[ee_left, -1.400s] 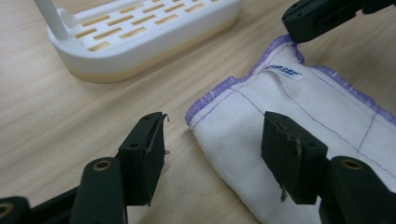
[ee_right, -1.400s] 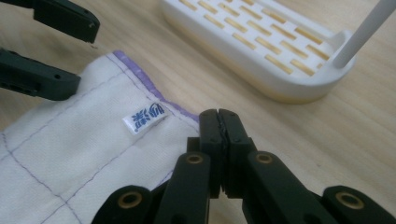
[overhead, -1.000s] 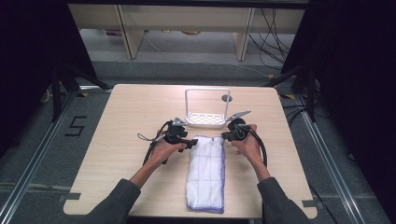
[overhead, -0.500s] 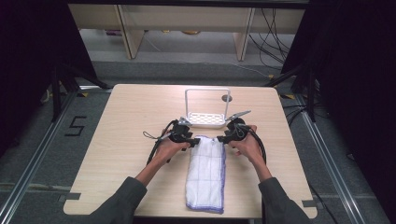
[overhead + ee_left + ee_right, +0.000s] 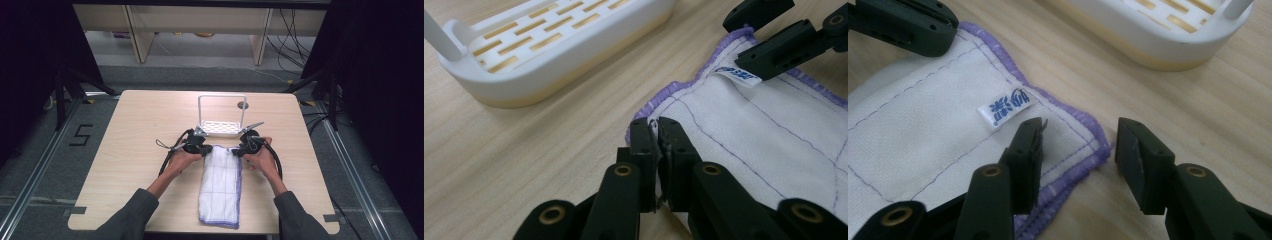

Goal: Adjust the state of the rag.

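Wooden table [image 5: 135,150] is carrying a folded white cloth [image 5: 220,185] lying lengthwise near the front edge, a white rack [image 5: 222,127] sitting just beyond it. Left gripper [image 5: 658,131] is pinching the cloth's far left corner, jaws pressed together. Right gripper [image 5: 1079,145] is straddling the far right corner, jaws spread, having just been closing slightly.

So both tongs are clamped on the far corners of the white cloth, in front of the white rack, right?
Not both. The left tongs are clamped on a corner of the cloth, but the right tongs stand open astride the other corner, as the right gripper view shows. The rack is right.
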{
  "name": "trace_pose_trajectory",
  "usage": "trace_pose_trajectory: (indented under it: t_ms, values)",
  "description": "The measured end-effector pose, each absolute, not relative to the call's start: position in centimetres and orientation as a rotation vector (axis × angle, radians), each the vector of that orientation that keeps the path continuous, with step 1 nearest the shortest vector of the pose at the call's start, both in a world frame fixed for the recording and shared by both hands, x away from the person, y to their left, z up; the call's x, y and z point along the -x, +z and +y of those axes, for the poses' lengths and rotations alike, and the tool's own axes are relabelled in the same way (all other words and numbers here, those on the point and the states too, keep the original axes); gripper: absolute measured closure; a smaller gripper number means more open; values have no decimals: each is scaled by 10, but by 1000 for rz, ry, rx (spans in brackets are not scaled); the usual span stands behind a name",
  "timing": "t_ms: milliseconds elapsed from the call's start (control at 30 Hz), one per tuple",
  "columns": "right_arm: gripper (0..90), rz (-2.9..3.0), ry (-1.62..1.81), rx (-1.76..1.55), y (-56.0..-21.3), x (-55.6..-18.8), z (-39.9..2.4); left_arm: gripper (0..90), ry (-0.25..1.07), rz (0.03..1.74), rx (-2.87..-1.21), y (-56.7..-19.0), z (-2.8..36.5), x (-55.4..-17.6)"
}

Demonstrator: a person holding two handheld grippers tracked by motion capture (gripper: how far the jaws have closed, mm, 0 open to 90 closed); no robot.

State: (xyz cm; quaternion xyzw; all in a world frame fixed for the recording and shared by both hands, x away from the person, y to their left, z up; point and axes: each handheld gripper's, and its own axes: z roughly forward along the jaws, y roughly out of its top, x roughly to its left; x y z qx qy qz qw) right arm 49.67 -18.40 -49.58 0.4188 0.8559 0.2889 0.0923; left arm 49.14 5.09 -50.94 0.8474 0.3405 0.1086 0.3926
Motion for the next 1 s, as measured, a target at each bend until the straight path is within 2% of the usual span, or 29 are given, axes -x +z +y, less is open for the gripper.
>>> trace_pose_trajectory:
  t_ms: [300,400,500,567,1000]
  values:
    - [628,2511,824,-1260,-496,-493,-180,875,294,856,-2157,-508,51,-491]
    - [697,2529,844,-1269,-495,-491,-179,877,295,861,-2155,-508,51,-491]
    - [818,2531,918,-1223,-498,-491,-180,880,297,869,-2150,-506,52,-491]
    - [854,2537,896,-1193,-497,-491,-180,881,299,865,-2150,-505,53,-490]
    - [871,2488,1058,-1139,-467,-479,-177,885,350,824,-2121,-479,65,-480]
